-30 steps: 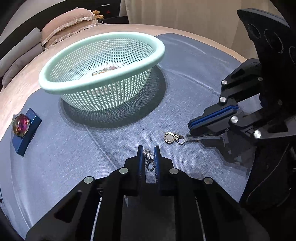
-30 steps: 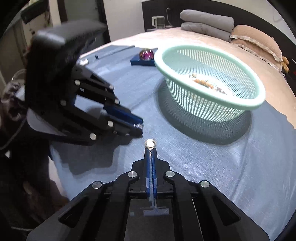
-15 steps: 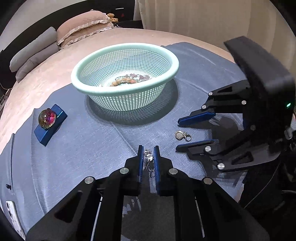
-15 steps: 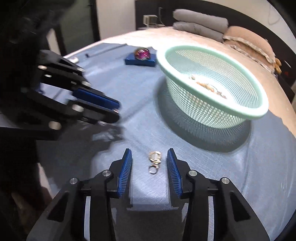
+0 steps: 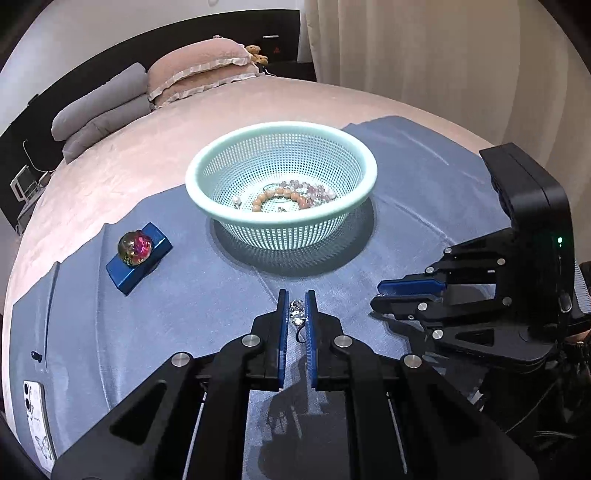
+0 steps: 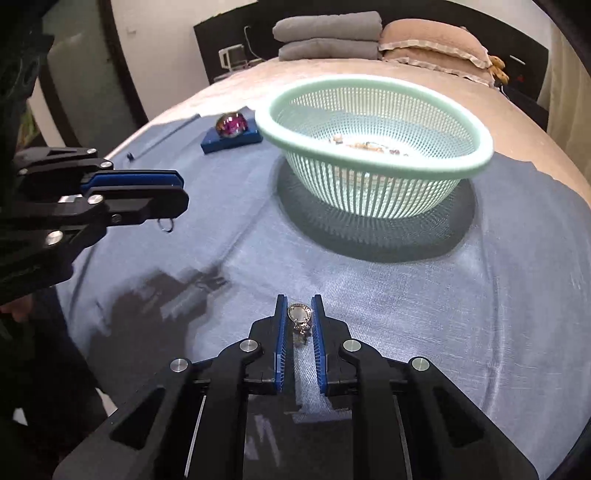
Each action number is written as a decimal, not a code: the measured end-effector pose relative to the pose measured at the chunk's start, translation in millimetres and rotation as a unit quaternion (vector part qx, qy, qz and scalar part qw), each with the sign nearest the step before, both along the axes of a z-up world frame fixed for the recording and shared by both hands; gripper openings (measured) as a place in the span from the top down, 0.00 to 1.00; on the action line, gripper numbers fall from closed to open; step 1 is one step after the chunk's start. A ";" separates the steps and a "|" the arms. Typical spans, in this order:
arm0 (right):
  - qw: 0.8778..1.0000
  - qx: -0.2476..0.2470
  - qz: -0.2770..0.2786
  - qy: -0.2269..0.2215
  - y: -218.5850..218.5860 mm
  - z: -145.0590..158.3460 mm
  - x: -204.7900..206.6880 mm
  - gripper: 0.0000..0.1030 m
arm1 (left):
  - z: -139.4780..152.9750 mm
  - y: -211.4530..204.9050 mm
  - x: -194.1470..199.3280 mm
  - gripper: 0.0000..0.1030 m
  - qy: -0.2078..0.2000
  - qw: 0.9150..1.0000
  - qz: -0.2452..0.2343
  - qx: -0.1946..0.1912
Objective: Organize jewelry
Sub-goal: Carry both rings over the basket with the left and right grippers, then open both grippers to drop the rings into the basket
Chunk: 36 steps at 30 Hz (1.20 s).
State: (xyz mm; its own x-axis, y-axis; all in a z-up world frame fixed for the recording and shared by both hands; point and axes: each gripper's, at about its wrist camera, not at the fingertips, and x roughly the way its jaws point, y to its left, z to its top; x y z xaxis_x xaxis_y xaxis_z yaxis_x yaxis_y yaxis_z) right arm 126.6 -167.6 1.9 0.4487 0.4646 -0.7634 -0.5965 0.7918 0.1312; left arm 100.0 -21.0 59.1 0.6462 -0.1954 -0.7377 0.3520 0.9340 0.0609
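Observation:
A mint green mesh basket stands on the blue cloth with bead bracelets inside. My left gripper is shut on a crystal earring and holds it above the cloth; its hook hangs below the fingers in the right wrist view. My right gripper sits low on the cloth, its jaws narrowed around a silver oval earring that lies between the pads. The right gripper also shows in the left wrist view.
A blue box carrying an iridescent glass ball lies left of the basket. A phone lies at the cloth's near left edge. Pillows and folded grey bedding sit at the far end of the bed.
My left gripper has risen and pulled back with the crystal earring. My right gripper opened, let the silver earring drop on the cloth, then lowered and narrowed around it.

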 end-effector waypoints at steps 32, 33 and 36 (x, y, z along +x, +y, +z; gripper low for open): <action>0.992 -0.003 0.004 -0.123 3.3 127.0 88.8 0.88 | 53.0 -8.3 113.8 0.91 -0.019 1.000 -0.023 0.007; 0.993 -0.002 0.004 -0.118 4.5 122.3 93.9 0.88 | 48.9 -8.4 118.2 0.91 -0.014 1.000 -0.025 0.006; 0.995 -0.004 0.003 -0.103 6.5 106.5 109.3 0.88 | 32.0 -9.4 132.1 0.91 0.005 1.000 -0.030 0.009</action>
State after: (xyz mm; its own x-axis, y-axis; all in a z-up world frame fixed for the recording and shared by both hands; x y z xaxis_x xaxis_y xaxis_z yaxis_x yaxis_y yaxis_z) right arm 235.8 -161.1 108.4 0.5931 0.4614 -0.6598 -0.6147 0.7888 -0.0010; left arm 232.1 -30.4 91.2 0.6265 -0.2193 -0.7479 0.4072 0.9103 0.0741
